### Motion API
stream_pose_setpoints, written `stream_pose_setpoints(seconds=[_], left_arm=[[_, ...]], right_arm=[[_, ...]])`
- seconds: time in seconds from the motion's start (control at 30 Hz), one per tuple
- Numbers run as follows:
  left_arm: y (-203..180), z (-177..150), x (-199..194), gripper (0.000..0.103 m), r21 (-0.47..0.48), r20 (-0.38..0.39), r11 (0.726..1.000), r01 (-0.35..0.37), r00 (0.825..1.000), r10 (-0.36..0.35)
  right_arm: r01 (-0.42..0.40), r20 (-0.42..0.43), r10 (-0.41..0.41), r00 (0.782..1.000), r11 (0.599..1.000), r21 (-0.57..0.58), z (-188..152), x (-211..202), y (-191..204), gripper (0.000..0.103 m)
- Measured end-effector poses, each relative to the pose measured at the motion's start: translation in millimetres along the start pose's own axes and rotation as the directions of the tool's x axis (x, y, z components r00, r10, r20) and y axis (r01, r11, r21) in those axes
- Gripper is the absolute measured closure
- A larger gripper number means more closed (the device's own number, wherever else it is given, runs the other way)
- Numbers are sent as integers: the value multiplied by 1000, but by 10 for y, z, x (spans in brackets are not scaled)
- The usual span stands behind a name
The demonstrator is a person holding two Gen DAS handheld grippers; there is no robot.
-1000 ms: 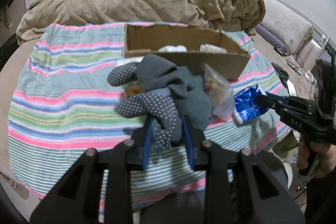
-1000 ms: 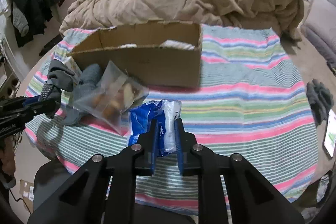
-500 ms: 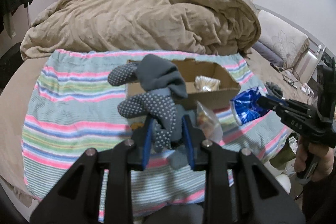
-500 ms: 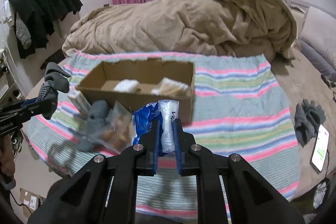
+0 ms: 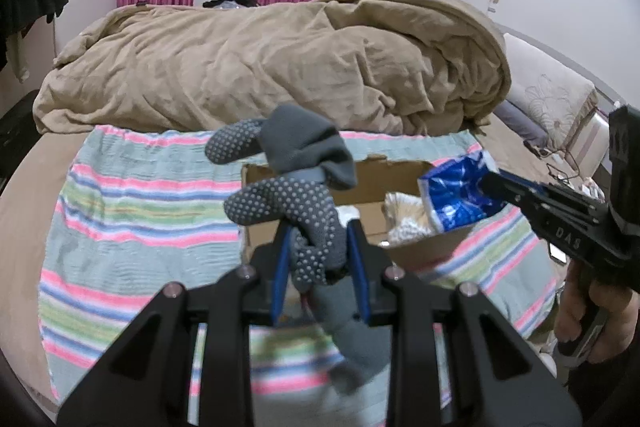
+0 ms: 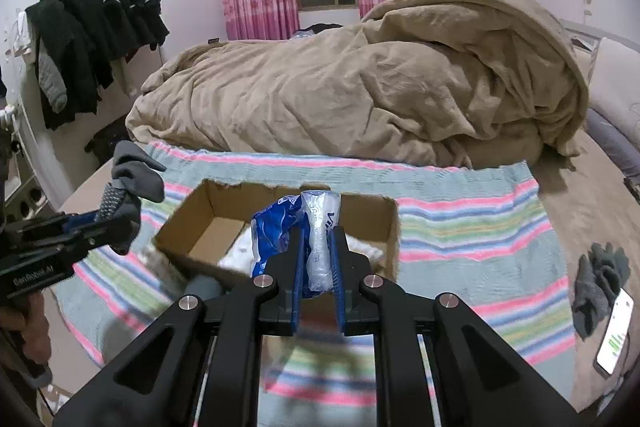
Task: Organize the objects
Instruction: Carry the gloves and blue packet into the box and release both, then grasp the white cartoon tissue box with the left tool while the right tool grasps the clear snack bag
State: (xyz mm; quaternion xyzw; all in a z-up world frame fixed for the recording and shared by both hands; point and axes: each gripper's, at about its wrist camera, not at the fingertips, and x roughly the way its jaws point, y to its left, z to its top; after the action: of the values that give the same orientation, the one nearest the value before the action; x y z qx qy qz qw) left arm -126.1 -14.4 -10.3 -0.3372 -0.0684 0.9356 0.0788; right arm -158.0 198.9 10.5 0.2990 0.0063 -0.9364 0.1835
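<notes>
In the left wrist view, the left gripper [image 5: 318,259] is pinching a grey dotted glove [image 5: 292,211], holding it in the air in front of the cardboard box [image 5: 416,249] on the striped blanket [image 5: 132,227].

In the right wrist view, the right gripper [image 6: 317,263] is clamping a blue-and-white plastic packet [image 6: 304,231] over the box [image 6: 208,223], apparently above its open top. Another glove [image 6: 600,275] is lying near a phone [image 6: 614,339].
</notes>
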Motion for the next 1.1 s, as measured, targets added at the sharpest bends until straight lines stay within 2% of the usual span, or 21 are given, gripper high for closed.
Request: stream_pose_setpoints(seconds=[0.27, 0.53, 0.63, 0.7, 0.77, 0.8, 0.87, 0.9, 0.93, 1.0, 1.1], left_arm=[[106, 79, 482, 75, -4, -44, 1000, -12, 999, 12], [149, 41, 970, 75, 1, -141, 1000, -4, 990, 4], [166, 13, 1114, 71, -8, -185, 999, -39, 982, 37], [171, 8, 1125, 68, -20, -190, 999, -38, 981, 34], [150, 18, 1089, 61, -19, -186, 999, -45, 982, 40], [141, 23, 1063, 60, -18, -182, 999, -50, 982, 46], [134, 35, 989, 48, -18, -175, 998, -55, 983, 51], [142, 41, 941, 36, -24, -165, 998, -51, 985, 46], [154, 50, 874, 33, -35, -149, 998, -45, 988, 40], [155, 61, 762, 33, -39, -135, 998, -47, 990, 41], [146, 60, 600, 33, -34, -116, 998, -55, 992, 51]], right_arm=[[-17, -39, 18, 999, 1000, 13, 100, 517, 38, 89], [7, -138, -1, 990, 999, 40, -51, 1070, 5, 89], [31, -160, -23, 987, 998, 45, -87, 1159, -10, 88], [44, -166, -34, 986, 998, 55, -109, 1171, -31, 85], [41, -167, -31, 985, 997, 59, -119, 1165, -37, 80], [40, -169, -29, 985, 997, 64, -119, 1157, -42, 68], [14, -159, 0, 987, 996, 87, -115, 1099, -62, 53], [7, -153, 7, 988, 996, 91, -103, 1070, -57, 50], [9, -147, 4, 989, 996, 87, -93, 1033, -44, 48], [16, -132, -6, 991, 997, 76, -74, 938, -7, 40], [12, -117, -3, 993, 997, 79, -58, 796, 17, 39]])
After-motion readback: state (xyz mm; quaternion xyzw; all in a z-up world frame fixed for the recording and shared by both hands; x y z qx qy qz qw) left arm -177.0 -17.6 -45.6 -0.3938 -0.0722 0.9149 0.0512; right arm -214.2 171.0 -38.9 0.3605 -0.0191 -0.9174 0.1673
